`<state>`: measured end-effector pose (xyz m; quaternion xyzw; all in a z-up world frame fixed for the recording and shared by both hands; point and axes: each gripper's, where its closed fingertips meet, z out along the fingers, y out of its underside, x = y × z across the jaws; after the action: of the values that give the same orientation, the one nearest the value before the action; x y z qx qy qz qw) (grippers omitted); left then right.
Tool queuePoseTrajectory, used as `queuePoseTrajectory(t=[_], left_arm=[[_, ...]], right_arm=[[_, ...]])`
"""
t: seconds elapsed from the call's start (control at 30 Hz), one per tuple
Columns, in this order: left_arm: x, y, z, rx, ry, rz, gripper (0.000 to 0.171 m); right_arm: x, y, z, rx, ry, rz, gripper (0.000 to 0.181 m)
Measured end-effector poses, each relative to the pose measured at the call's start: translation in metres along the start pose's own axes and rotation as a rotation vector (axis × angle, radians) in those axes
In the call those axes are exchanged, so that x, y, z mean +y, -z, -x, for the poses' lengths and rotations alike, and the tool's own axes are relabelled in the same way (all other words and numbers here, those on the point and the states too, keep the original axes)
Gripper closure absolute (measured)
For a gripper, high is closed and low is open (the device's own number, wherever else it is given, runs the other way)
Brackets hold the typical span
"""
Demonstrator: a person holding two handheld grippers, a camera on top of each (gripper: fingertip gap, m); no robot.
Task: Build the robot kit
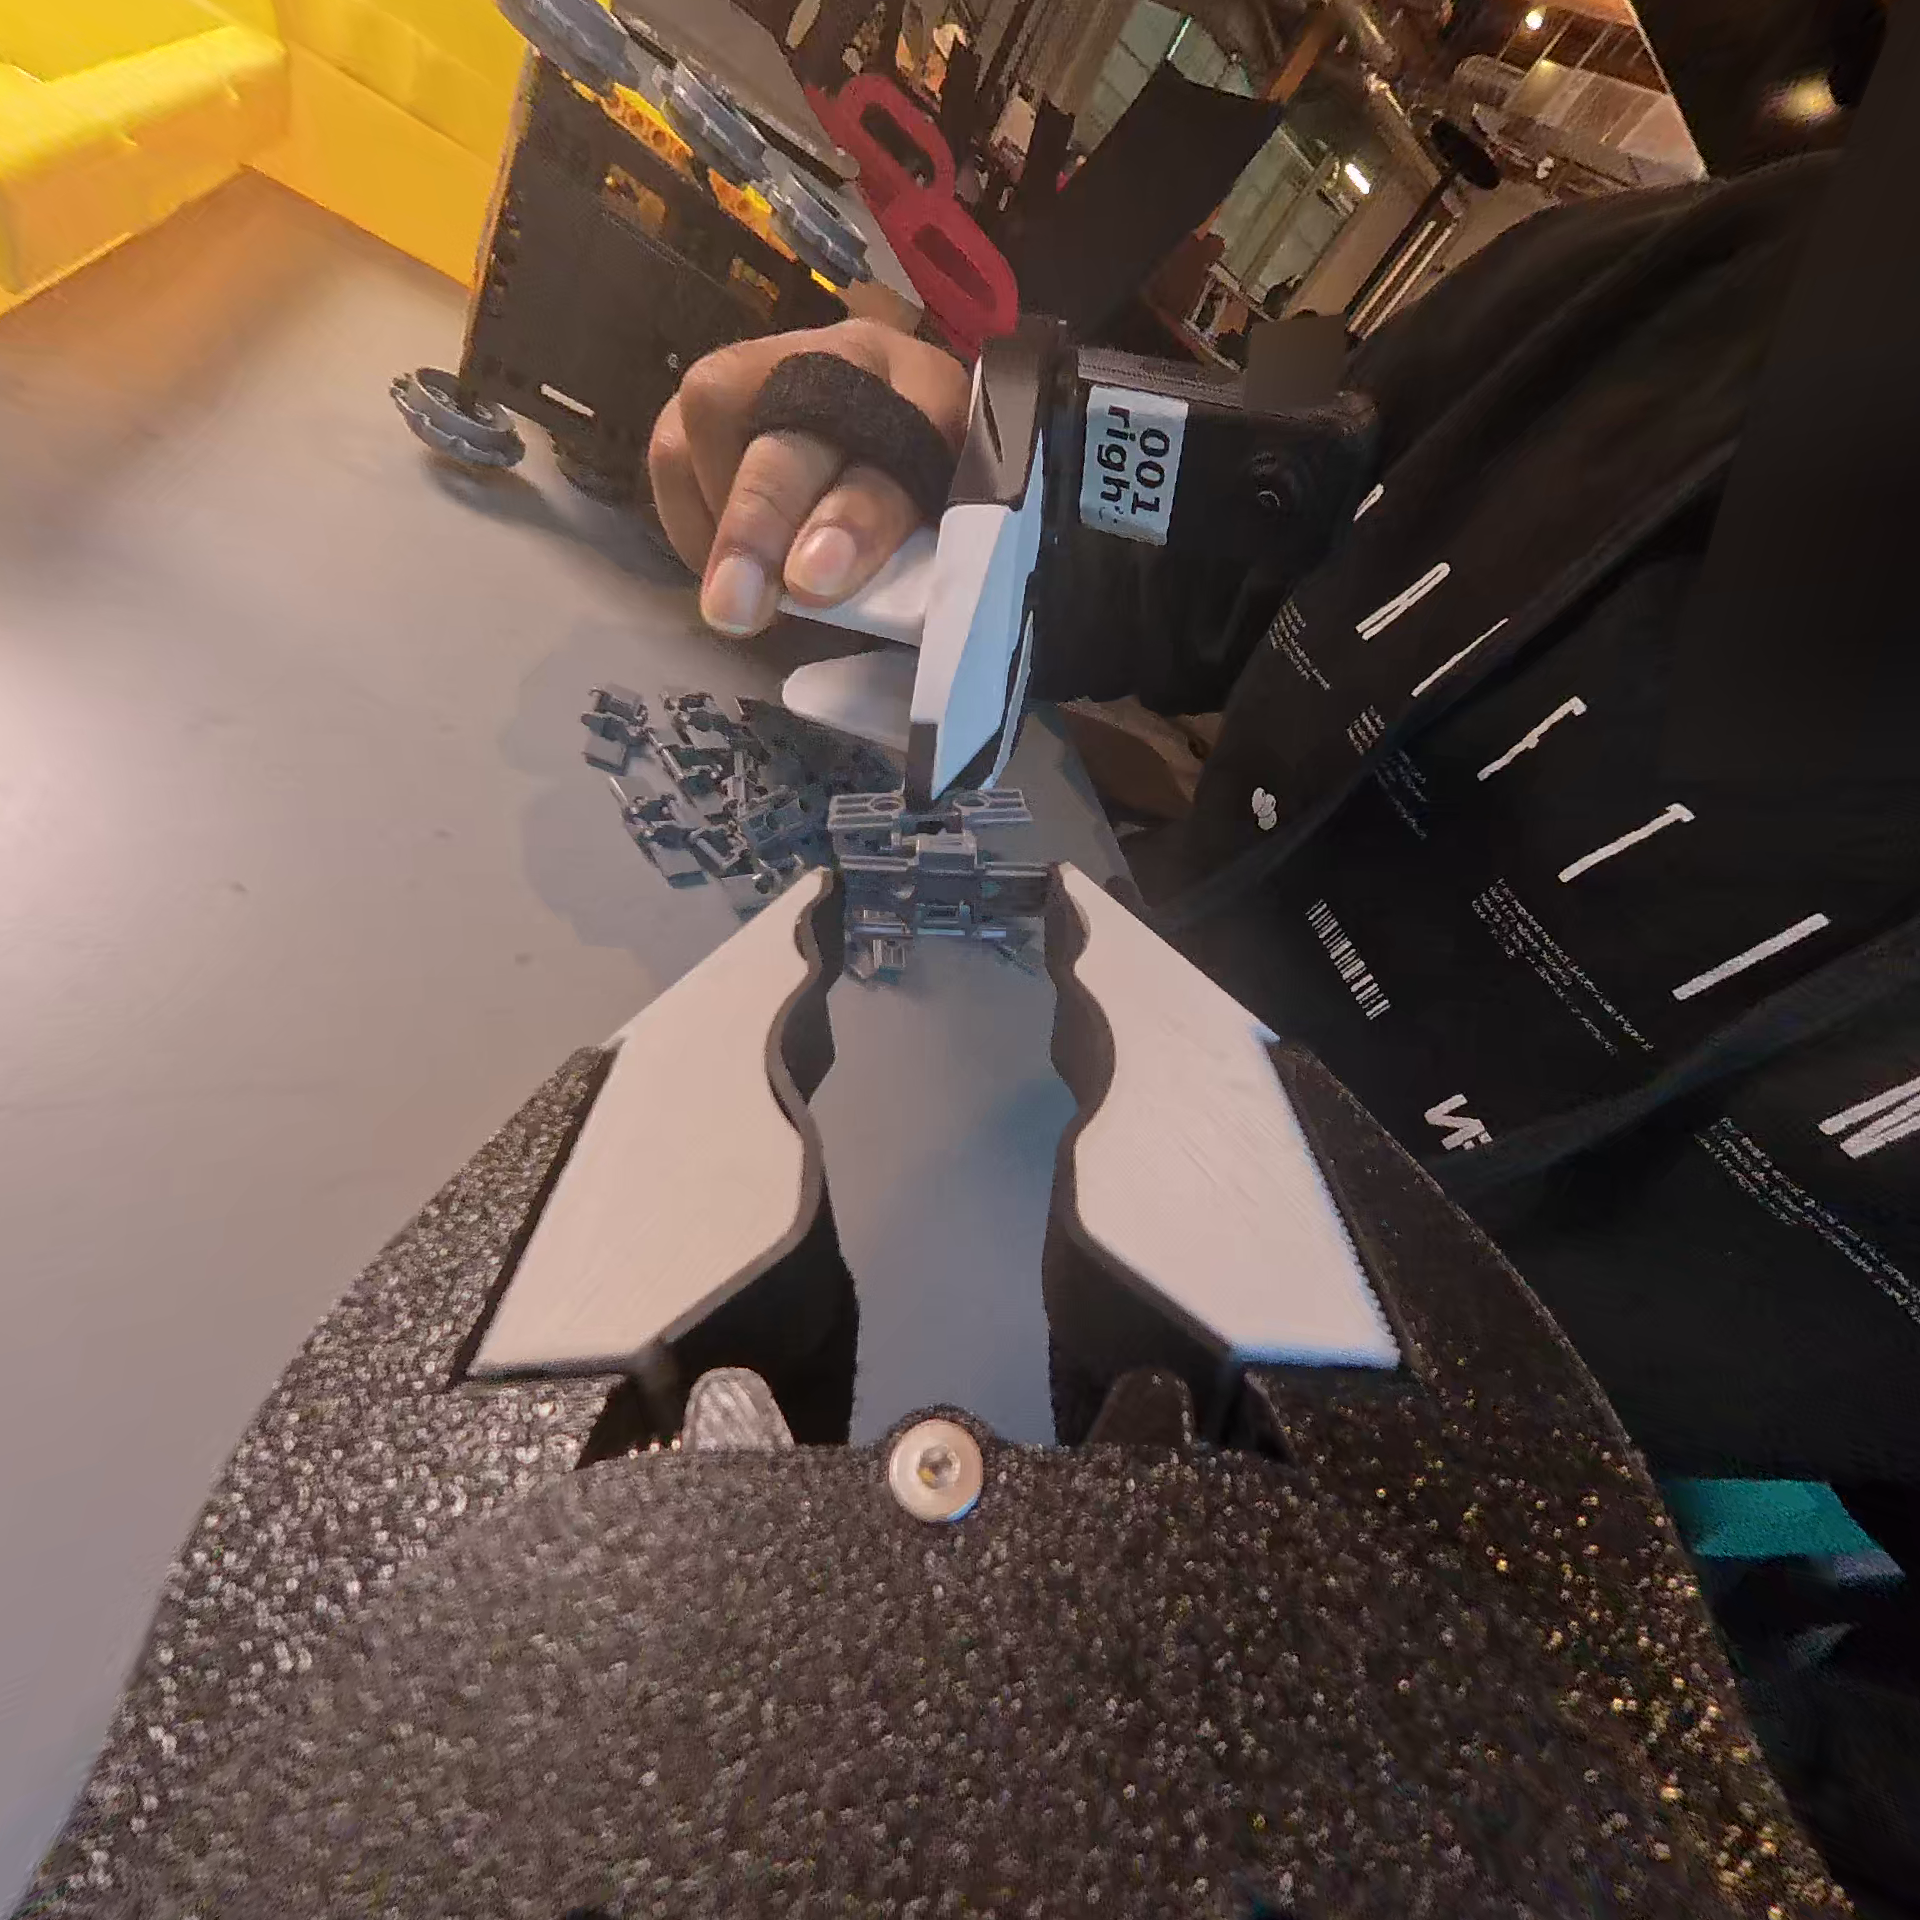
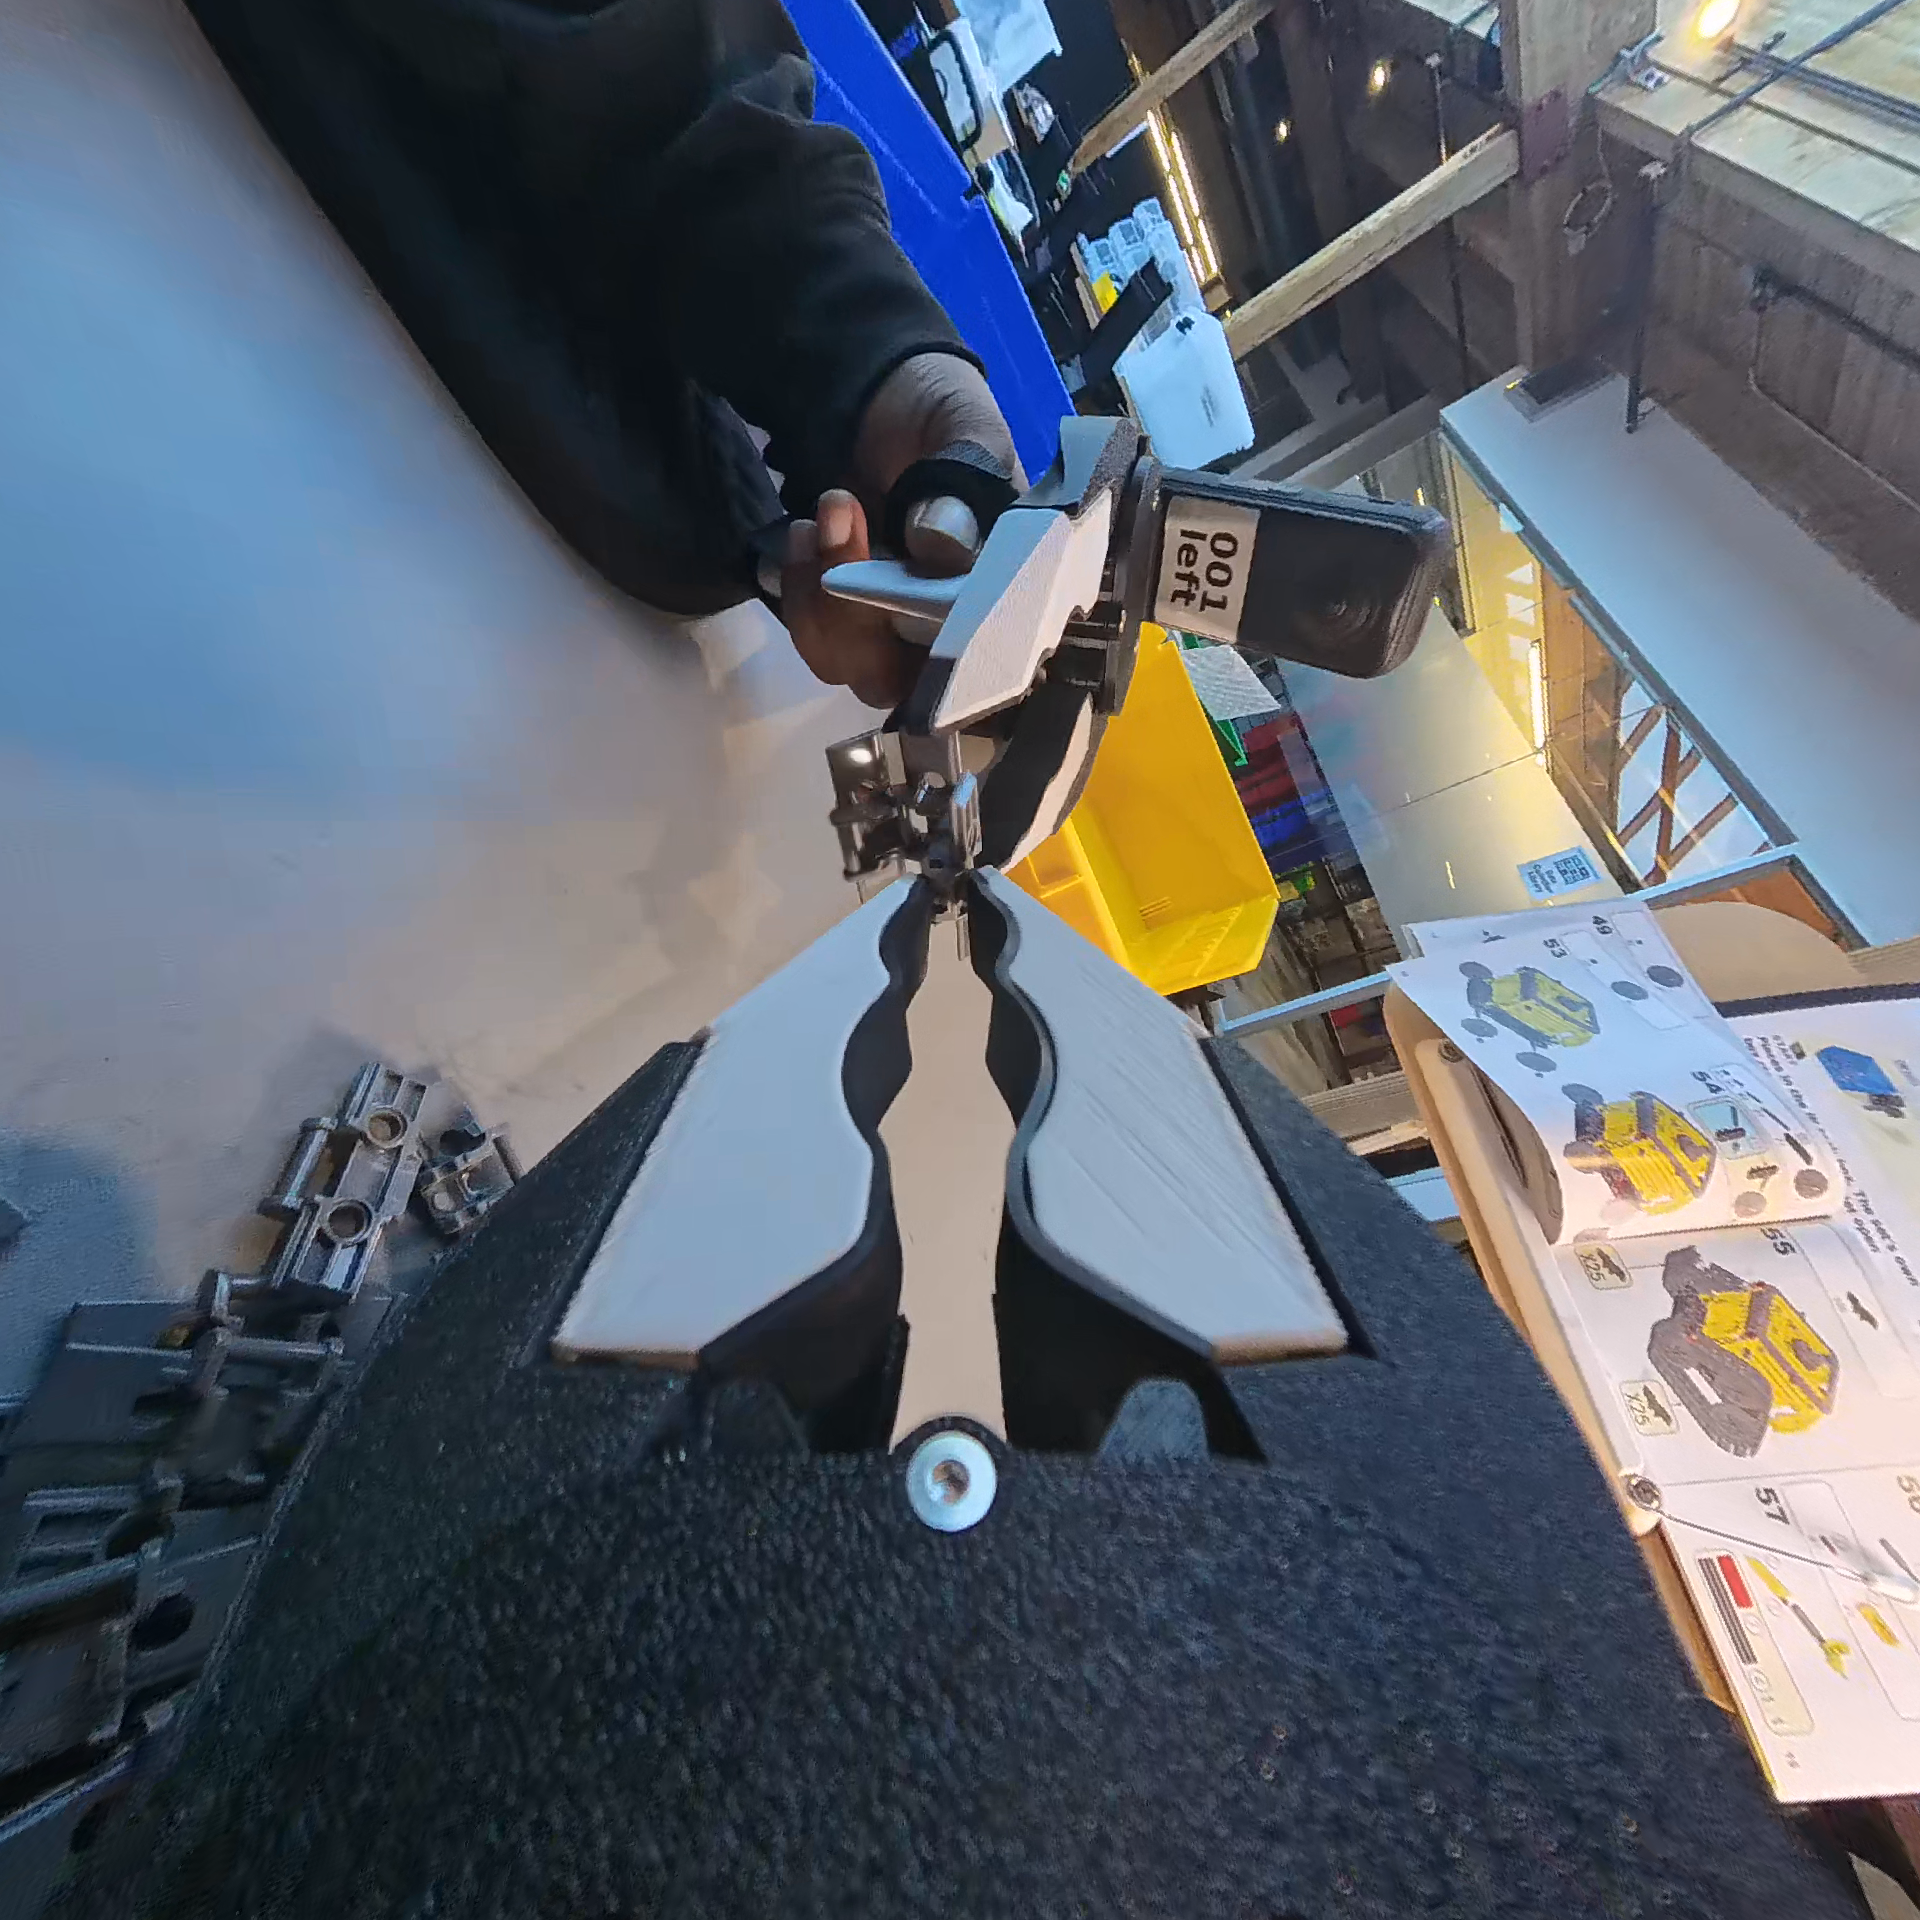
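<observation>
Left wrist view, far left: yellow bin (image 1: pixel 156 135) at the back of the grey bench (image 1: pixel 260 831). Right of it a black-and-yellow brick model (image 1: pixel 613 281) with grey toothed wheels, one wheel (image 1: pixel 454 414) down at its near corner, red parts (image 1: pixel 925 229) on top. Mid-bench, a loose pile of grey track links (image 1: pixel 717 800). Just right of the pile, the left claw (image 1: pixel 940 904) grips a short grey link chain (image 1: pixel 930 862) by its two sides, fingers partway in and pressed on it, chain held clear of the bench. The right claw (image 1: pixel 935 795) comes down from above onto the chain's top link, tips nearly together and pinched on a tab there. A hand (image 1: pixel 800 468) with a black strap across the fingers works its trigger; black printed sleeve (image 1: pixel 1558 779) fills the right side. Right wrist view, near left: more links (image 2: pixel 208 1340) lying on the bench (image 2: pixel 312 623), some joined into a strip. Centre: right claw (image 2: pixel 951 899) almost closed on a small end of the chain (image 2: pixel 894 805); the left claw (image 2: pixel 977 790) holds the same chain from the far side, a hand (image 2: pixel 883 582) on its trigger. Behind and right of the claws, a yellow bin (image 2: pixel 1164 852). Far right: open instruction booklet (image 2: pixel 1683 1247) on a pale stand, pages showing yellow and black vehicle drawings.
</observation>
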<state>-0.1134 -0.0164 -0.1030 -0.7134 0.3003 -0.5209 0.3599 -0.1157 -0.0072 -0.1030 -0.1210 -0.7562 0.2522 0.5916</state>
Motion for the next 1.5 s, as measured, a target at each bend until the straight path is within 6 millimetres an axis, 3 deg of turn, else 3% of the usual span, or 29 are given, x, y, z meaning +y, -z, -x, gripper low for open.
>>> queuePoseTrajectory(t=[0.33, 0.63, 0.83, 1.0, 1.03, 1.07, 1.4, 1.5], left_arm=[[-0.002, 0.000, 0.002, -0.009, 0.012, -0.009, 0.135], [0.010, -0.008, 0.001, -0.001, 0.013, 0.055, 0.136], [0.027, -0.017, -0.005, 0.033, 0.007, 0.164, 0.136], [0.062, -0.034, 0.006, -0.038, -0.029, 0.393, 0.136], [0.067, -0.037, 0.008, -0.048, -0.039, 0.423, 0.150], [0.068, -0.038, 0.009, -0.047, -0.050, 0.434, 0.150], [0.064, -0.031, 0.033, -0.248, -0.242, 0.452, 0.147], [0.067, -0.030, 0.032, -0.259, -0.304, 0.472, 0.146]], right_arm=[[-0.001, -0.001, -0.003, 0.030, 0.005, 0.000, 0.175], [0.000, -0.003, 0.006, -0.006, 0.022, 0.000, 0.175], [-0.005, 0.001, 0.026, -0.125, 0.047, -0.021, 0.175], [0.005, 0.003, 0.061, -0.283, 0.122, 0.028, 0.175], [0.005, 0.004, 0.068, -0.321, 0.131, 0.026, 0.175], [0.005, 0.005, 0.070, -0.337, 0.140, 0.031, 0.175], [0.027, 0.001, 0.063, -0.330, 0.109, 0.114, 0.174], [0.033, 0.007, 0.061, -0.344, 0.080, 0.144, 0.174]])
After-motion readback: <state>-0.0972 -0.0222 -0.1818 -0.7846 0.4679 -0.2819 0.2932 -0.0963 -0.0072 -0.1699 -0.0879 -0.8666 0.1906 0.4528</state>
